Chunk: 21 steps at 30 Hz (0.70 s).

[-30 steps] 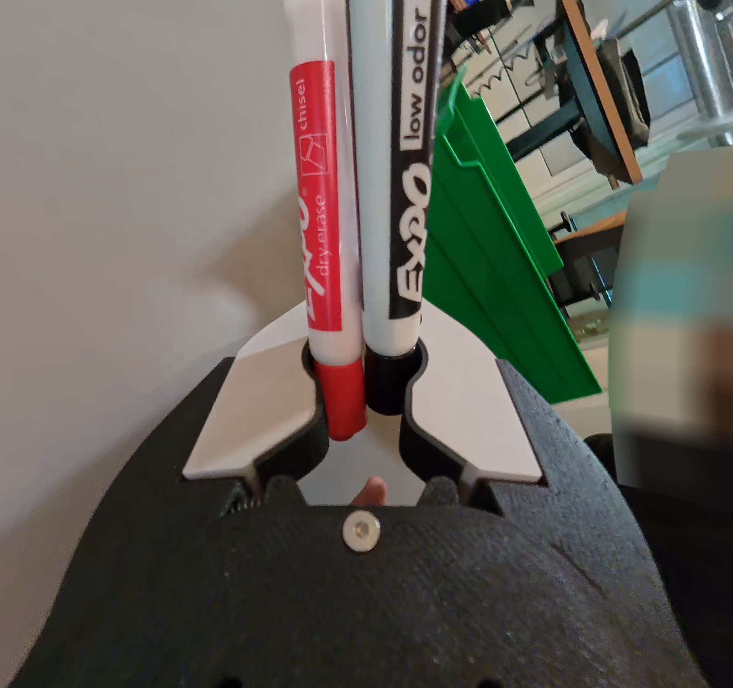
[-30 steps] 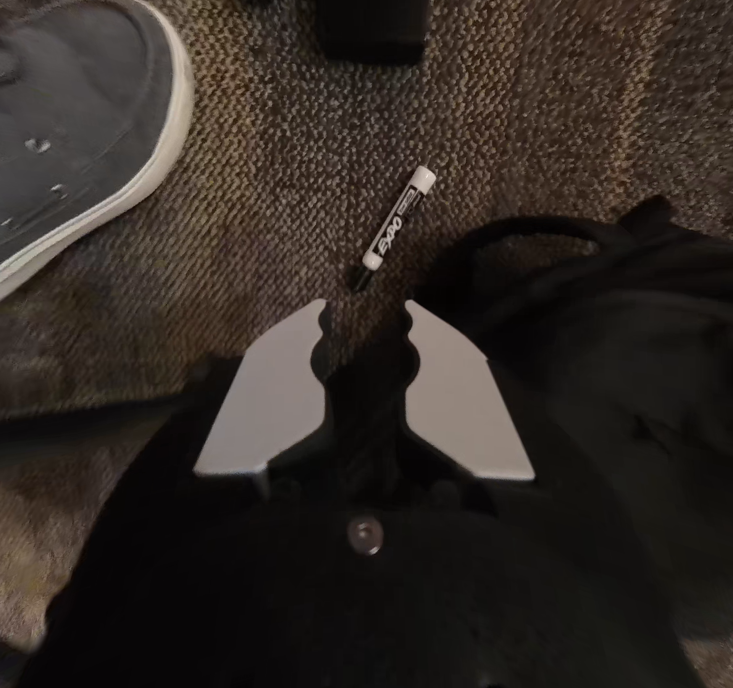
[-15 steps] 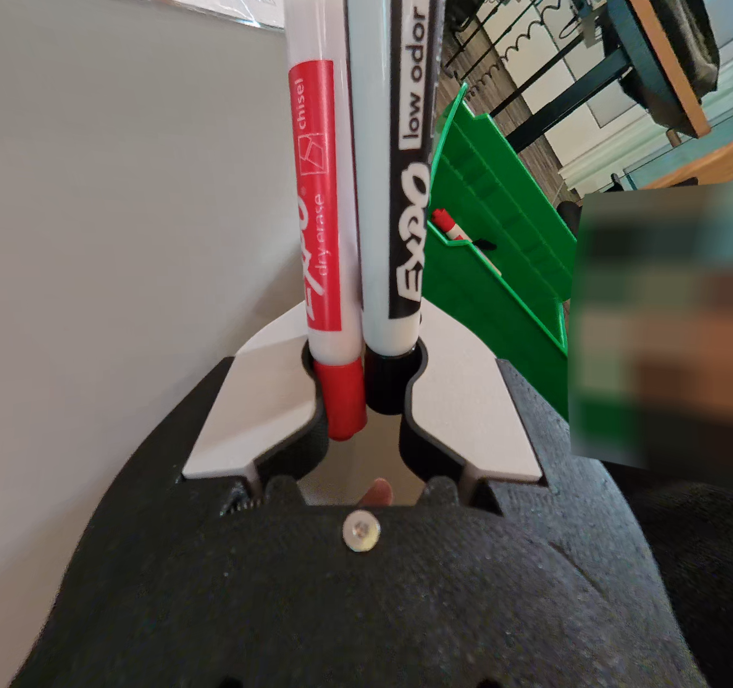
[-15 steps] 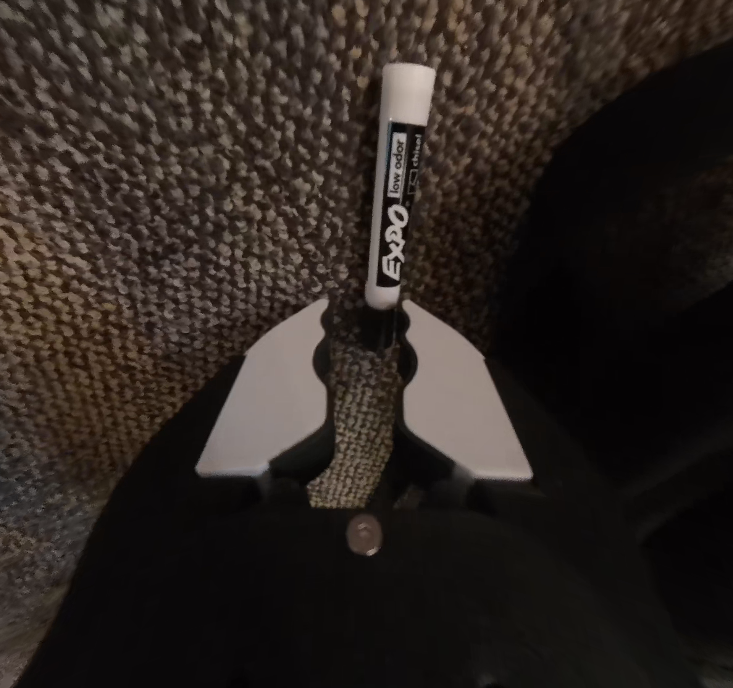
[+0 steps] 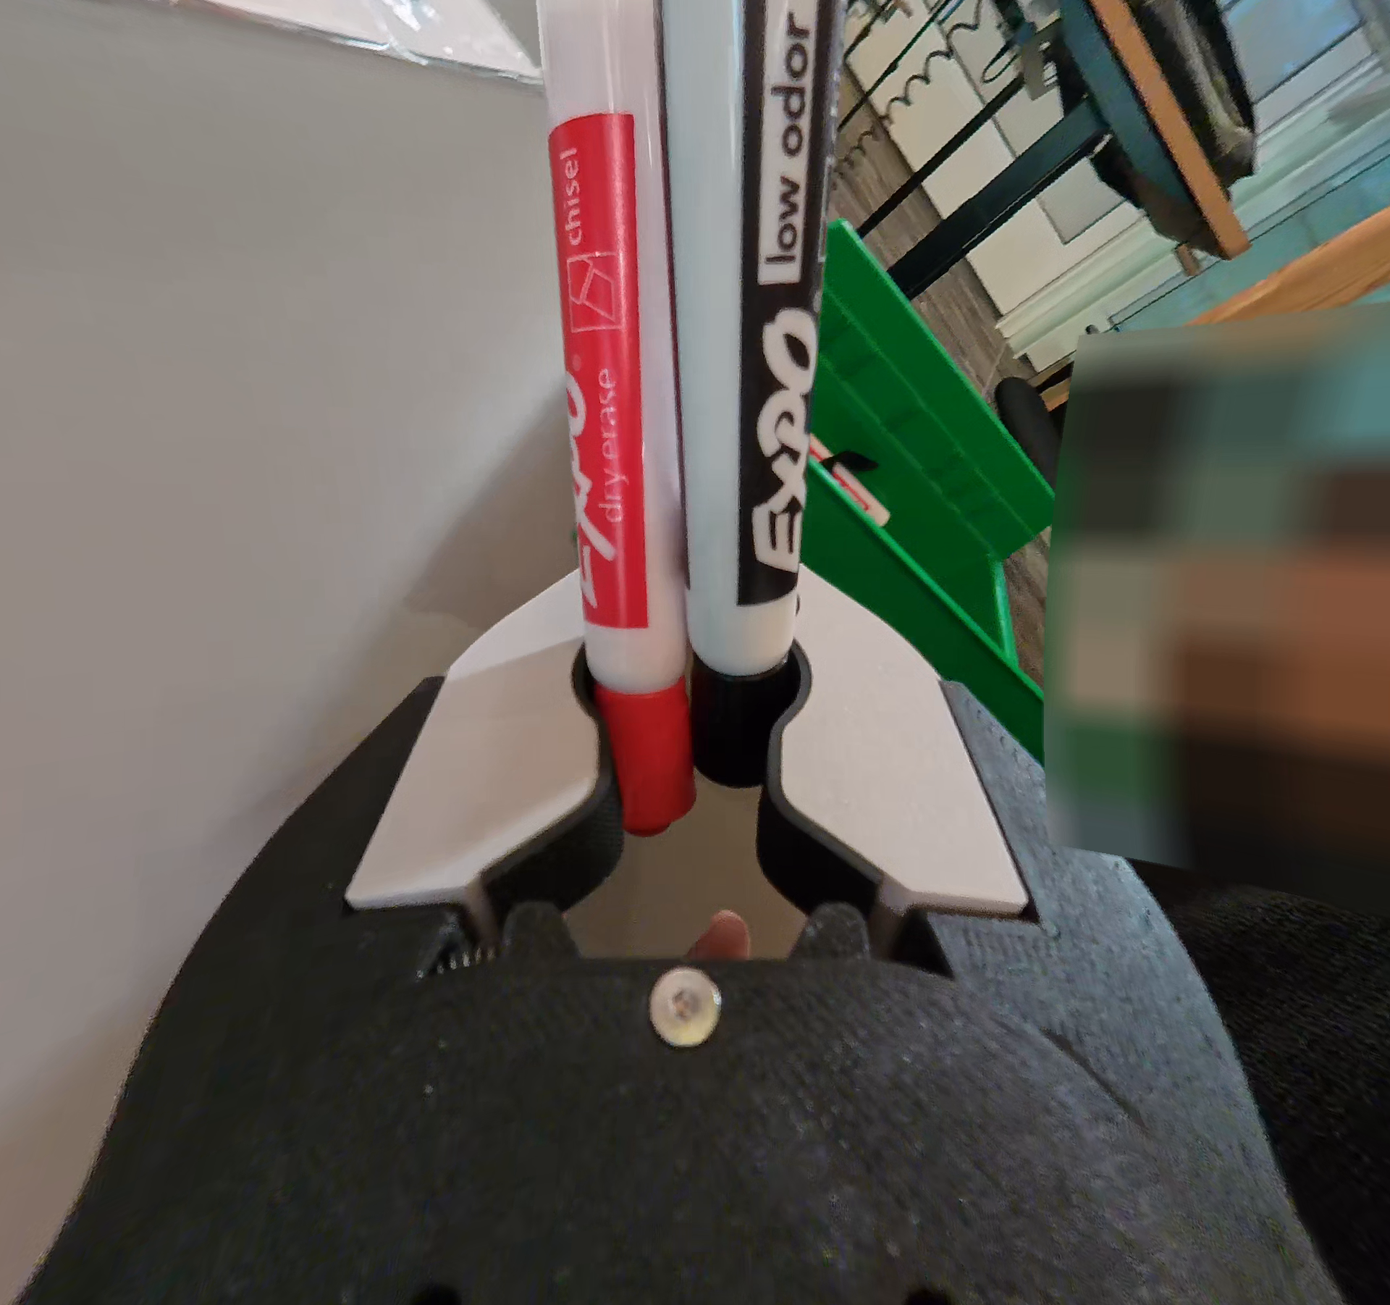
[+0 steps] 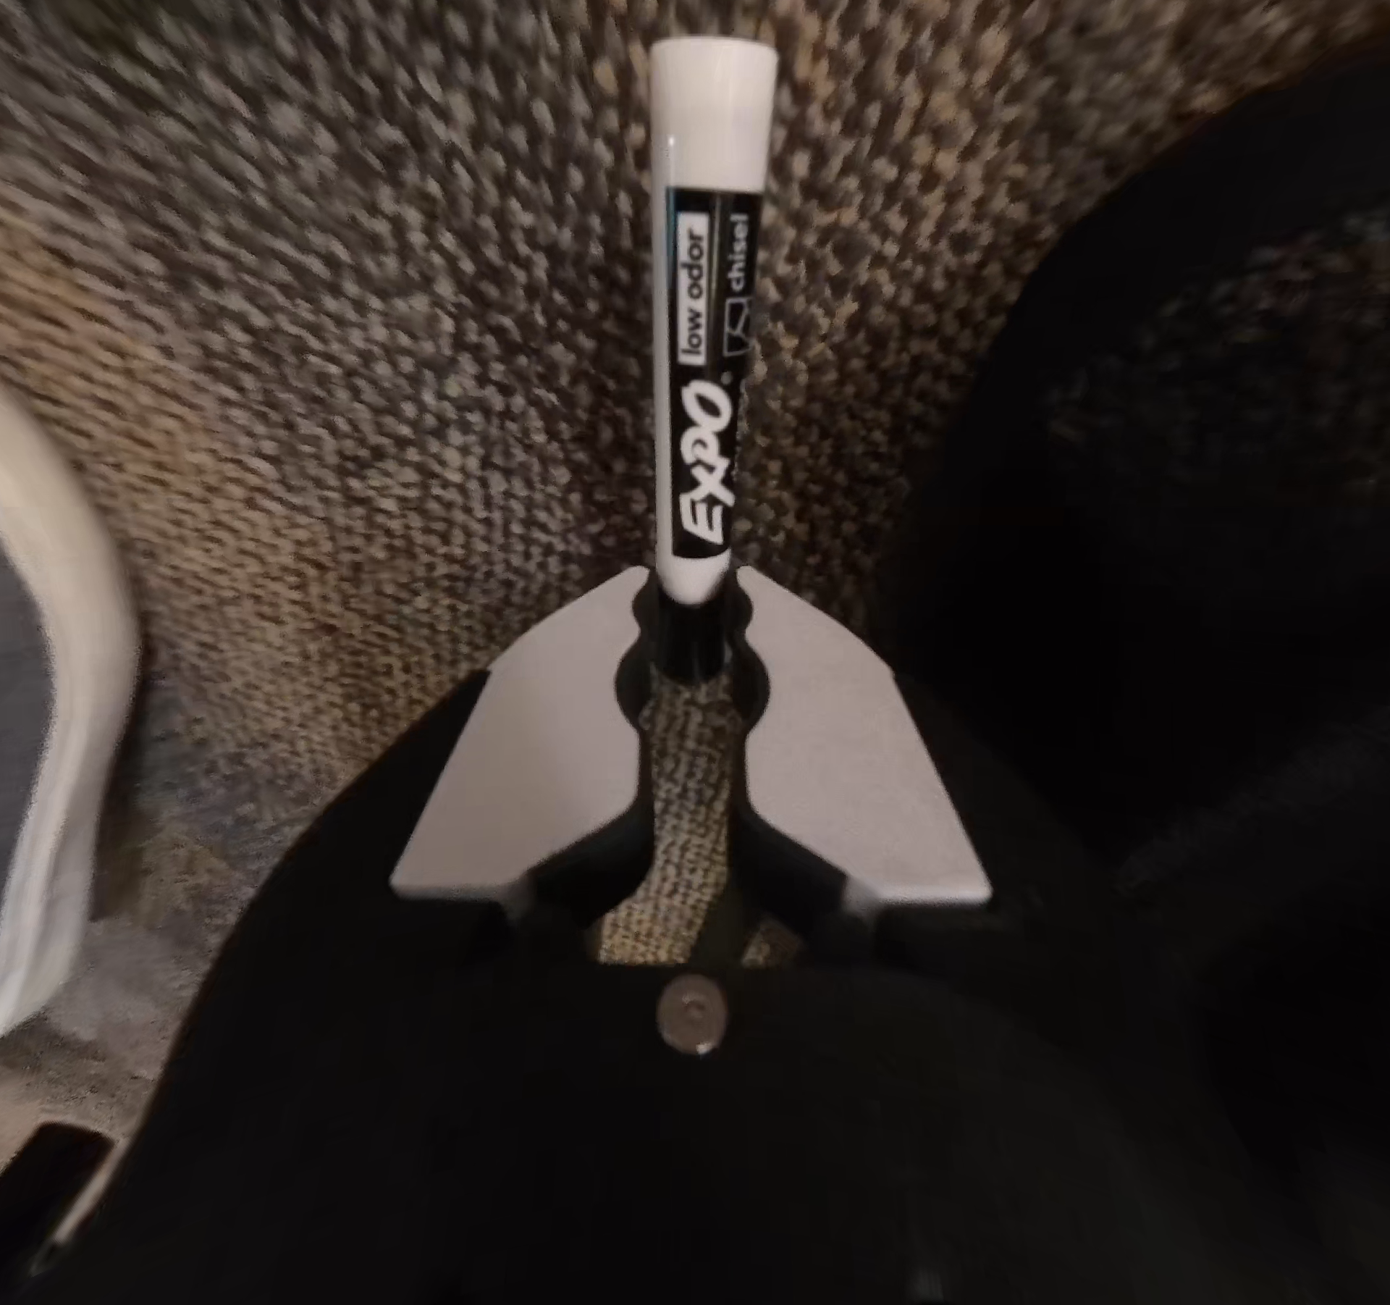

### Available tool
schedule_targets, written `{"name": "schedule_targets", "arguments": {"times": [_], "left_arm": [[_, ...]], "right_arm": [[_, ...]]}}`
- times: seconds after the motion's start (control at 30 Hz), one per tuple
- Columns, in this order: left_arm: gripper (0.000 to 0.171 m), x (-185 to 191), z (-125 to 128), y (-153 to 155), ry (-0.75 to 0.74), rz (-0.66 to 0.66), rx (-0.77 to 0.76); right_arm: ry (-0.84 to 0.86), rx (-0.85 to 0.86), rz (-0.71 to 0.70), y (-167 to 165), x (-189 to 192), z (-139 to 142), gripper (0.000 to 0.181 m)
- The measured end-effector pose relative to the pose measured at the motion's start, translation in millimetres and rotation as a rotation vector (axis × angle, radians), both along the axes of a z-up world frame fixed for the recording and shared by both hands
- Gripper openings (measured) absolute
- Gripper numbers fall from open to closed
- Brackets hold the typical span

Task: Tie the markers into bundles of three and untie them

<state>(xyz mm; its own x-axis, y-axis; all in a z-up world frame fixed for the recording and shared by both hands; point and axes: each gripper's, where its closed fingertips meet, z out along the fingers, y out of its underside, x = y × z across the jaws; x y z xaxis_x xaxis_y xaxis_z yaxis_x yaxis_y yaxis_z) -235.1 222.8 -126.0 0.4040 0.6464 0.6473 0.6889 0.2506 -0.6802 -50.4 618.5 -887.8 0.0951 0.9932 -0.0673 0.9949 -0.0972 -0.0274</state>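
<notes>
Since 0.5 s ago, right gripper (image 6: 690, 618) has closed in on the black marker (image 6: 703, 336) w/ its jaws now clamped on the cap end; marker points away over speckled carpet (image 6: 338, 366), shoe edge (image 6: 68, 704) at left. Left gripper (image 5: 688, 674) still grips red marker (image 5: 609, 366) & black-label marker (image 5: 741, 291) side by side; green bin (image 5: 925, 516) beyond, beside grey wall (image 5: 263, 366).

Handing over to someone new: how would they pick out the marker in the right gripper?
Look at the speckled brown carpet. Above it the right gripper pinches one marker by its black cap end. It is alone, black-labelled, white end outward, unlike the two markers in the other gripper.
</notes>
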Motion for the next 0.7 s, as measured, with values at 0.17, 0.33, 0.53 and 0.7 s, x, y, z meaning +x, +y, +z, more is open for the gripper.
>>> {"name": "schedule_targets", "arguments": {"times": [0.17, 0.33, 0.53, 0.7], "left_arm": [[0.040, 24.1, 18.6, 2.4, 0.060, -0.063, 0.055], [0.039, 67.9, 9.1, -1.1, 0.070, -0.173, 0.017], [0.039, 107.7, 21.1, -7.6, 0.073, -0.290, 0.125], [0.039, 136.4, 24.9, -18.7, 0.070, -0.377, 0.098]], "right_arm": [[0.157, -0.045, -0.003, 0.3, -0.9, 87.5, 0.017], [0.266, -0.109, -0.035, 15.7, 28.2, 241.9, 0.017], [0.576, 0.058, -0.067, 85.5, 46.0, 488.8, 0.018], [0.980, 0.208, 0.112, 60.9, 9.9, 714.3, 0.017]]}}
